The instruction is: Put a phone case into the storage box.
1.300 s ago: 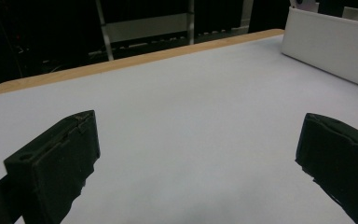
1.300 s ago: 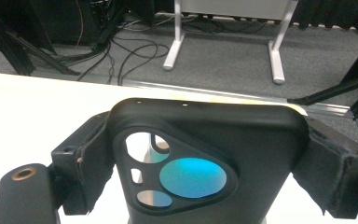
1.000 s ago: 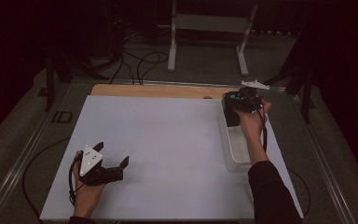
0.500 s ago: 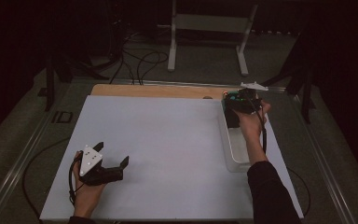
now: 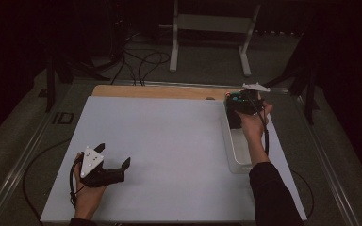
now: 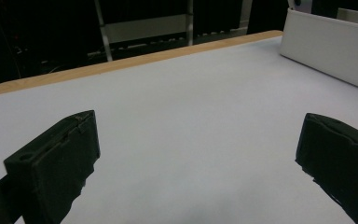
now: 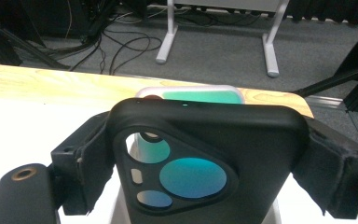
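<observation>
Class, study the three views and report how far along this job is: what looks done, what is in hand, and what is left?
Done: the right gripper has clamped a black phone case between its jaws.
In hand: it holds the case above the far end of the white bin.
Left: the case is not yet set down anywhere. The left gripper rests open on the white table, holding nothing.

Black phone case; upright; clamped over white bin

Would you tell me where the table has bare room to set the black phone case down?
Bare white tabletop lies between the open left gripper and the white rectangular bin. The right gripper, holding the black phone case, crowds the bin's far end.
</observation>
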Available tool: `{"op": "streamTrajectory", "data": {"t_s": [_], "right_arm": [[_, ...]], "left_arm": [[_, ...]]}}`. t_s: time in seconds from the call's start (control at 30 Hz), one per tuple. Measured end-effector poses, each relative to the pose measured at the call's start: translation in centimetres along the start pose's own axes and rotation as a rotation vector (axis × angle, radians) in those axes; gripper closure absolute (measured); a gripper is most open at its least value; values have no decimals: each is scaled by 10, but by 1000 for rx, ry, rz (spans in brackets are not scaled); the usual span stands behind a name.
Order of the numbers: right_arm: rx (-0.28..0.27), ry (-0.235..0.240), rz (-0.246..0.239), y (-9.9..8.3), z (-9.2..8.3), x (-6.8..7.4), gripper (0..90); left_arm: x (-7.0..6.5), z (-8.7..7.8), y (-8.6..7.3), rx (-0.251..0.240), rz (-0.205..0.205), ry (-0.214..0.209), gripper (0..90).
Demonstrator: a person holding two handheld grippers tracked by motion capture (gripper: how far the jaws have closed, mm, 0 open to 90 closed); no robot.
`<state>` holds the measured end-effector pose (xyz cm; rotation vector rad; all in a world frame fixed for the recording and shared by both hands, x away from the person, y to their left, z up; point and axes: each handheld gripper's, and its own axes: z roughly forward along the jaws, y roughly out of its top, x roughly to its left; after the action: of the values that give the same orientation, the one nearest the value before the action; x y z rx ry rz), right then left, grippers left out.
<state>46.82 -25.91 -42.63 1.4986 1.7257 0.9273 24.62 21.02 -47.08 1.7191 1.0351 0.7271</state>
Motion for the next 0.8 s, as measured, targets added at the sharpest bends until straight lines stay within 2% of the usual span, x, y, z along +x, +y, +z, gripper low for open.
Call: {"op": "streamTrajectory", "data": {"t_s": [0.3, 0.8], "right_arm": [[-13, -9, -3, 1, 3, 1, 135], [-15, 4, -6, 1, 7, 0, 130]], "left_arm": [[0, 0, 0, 0, -3, -1, 0], [0, -1, 0, -1, -3, -3, 0]]}}
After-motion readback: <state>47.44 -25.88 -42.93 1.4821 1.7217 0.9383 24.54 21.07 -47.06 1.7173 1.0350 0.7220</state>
